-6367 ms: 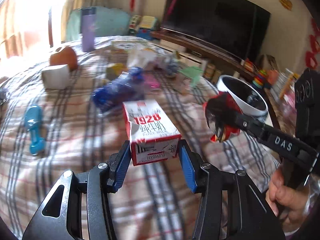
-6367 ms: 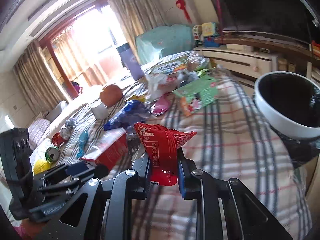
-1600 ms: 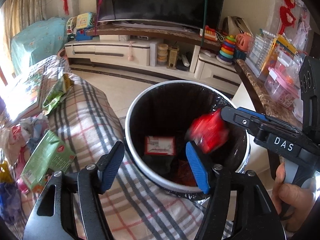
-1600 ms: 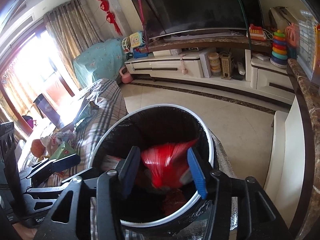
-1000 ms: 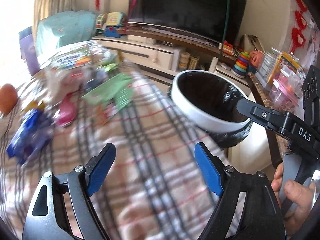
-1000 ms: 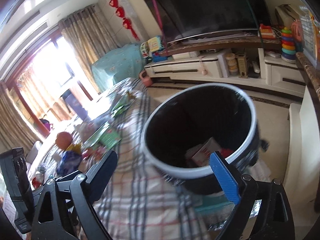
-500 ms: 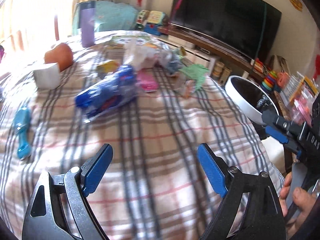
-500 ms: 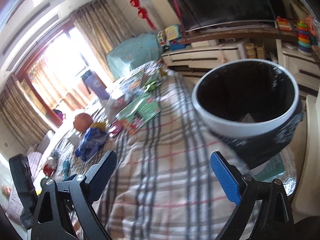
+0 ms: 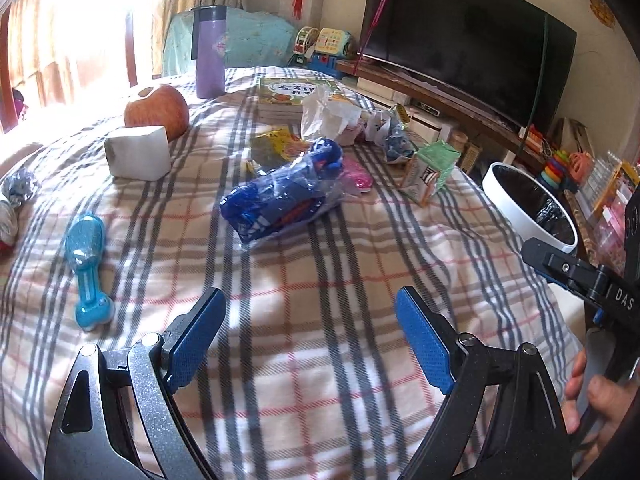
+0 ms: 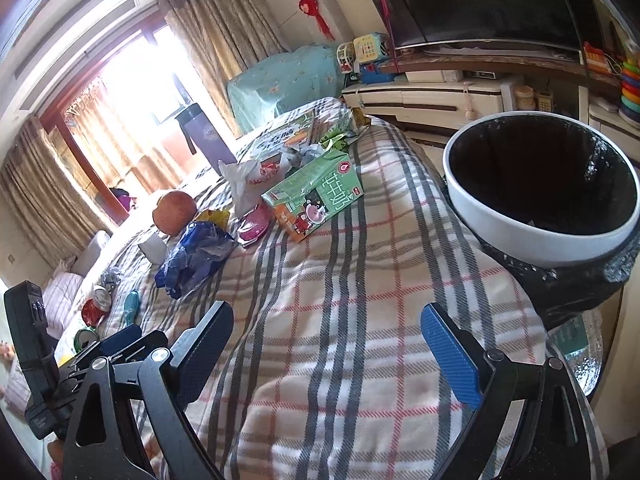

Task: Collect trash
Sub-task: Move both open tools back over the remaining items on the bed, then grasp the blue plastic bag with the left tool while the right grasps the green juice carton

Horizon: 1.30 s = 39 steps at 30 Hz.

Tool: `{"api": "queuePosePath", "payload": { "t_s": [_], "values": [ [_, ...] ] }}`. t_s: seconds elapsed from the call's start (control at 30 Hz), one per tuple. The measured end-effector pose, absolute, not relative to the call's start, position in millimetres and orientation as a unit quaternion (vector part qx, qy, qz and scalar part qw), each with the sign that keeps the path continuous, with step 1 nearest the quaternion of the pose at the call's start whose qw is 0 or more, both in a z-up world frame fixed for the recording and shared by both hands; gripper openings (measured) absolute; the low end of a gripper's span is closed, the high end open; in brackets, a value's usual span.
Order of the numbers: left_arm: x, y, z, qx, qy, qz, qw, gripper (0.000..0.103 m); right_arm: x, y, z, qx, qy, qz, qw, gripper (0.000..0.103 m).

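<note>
My left gripper (image 9: 311, 334) is open and empty above the plaid blanket (image 9: 320, 280). A crumpled blue plastic bag (image 9: 282, 196) lies ahead of it. A green milk carton (image 9: 430, 172) lies farther right, near the white-rimmed trash bin (image 9: 528, 210). My right gripper (image 10: 328, 354) is open and empty over the blanket, with the bin (image 10: 540, 184) at its right. The green carton (image 10: 316, 196), the blue bag (image 10: 196, 256) and a pink wrapper (image 10: 254, 224) lie ahead of it. A white plastic bag (image 9: 328, 118) sits farther back.
An apple (image 9: 157, 111), a white tissue roll (image 9: 138, 153), a blue toy (image 9: 86, 266), a purple bottle (image 9: 209, 62) and a picture book (image 9: 294, 94) are on the bed. Crushed cans (image 10: 96, 308) lie at the left. A TV and cabinet stand behind.
Both grippers let go of their trash into the bin, opened wide, and swung back from the bin to over the bed. The red-and-white carton and the red wrapper are gone from the jaws.
</note>
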State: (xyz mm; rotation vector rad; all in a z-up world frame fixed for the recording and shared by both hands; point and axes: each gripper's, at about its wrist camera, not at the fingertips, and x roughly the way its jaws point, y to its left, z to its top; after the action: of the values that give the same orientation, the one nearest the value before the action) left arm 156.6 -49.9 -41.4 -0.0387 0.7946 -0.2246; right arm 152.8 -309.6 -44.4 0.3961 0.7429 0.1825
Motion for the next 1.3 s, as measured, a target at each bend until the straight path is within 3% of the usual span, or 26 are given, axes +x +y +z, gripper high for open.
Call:
{"api": "queuePosePath", "payload": {
  "t_s": [0.83, 0.9, 0.93, 0.97, 1.0, 1.07, 1.3],
  "values": [
    [245, -48, -53, 0.092, 0.398, -0.125, 0.904, 0.091, 273, -268, -44, 0.18, 0.378, 0.052, 0.907, 0.095],
    [247, -51, -55, 0.092, 0.398, -0.129, 0.903, 0.09, 280, -270, -48, 0.18, 0.381, 0.038, 0.906, 0.087],
    [247, -52, -56, 0.094, 0.397, -0.131, 0.903, 0.085, 283, -273, -50, 0.179, 0.383, 0.032, 0.905, 0.074],
    [247, -54, -57, 0.096, 0.397, -0.135, 0.903, 0.072, 284, -276, -53, 0.182, 0.386, 0.03, 0.904, 0.065],
    [247, -56, -58, 0.1, 0.399, -0.14, 0.9, 0.065, 284, -278, -54, 0.186, 0.386, 0.031, 0.903, 0.062],
    [245, -60, -59, 0.106, 0.398, -0.14, 0.9, 0.06, 278, -283, -54, 0.182, 0.378, 0.031, 0.907, 0.044],
    [229, -62, -47, 0.053, 0.402, -0.172, 0.898, 0.052, 250, -303, -40, 0.185, 0.357, 0.037, 0.915, 0.039]
  ]
}}
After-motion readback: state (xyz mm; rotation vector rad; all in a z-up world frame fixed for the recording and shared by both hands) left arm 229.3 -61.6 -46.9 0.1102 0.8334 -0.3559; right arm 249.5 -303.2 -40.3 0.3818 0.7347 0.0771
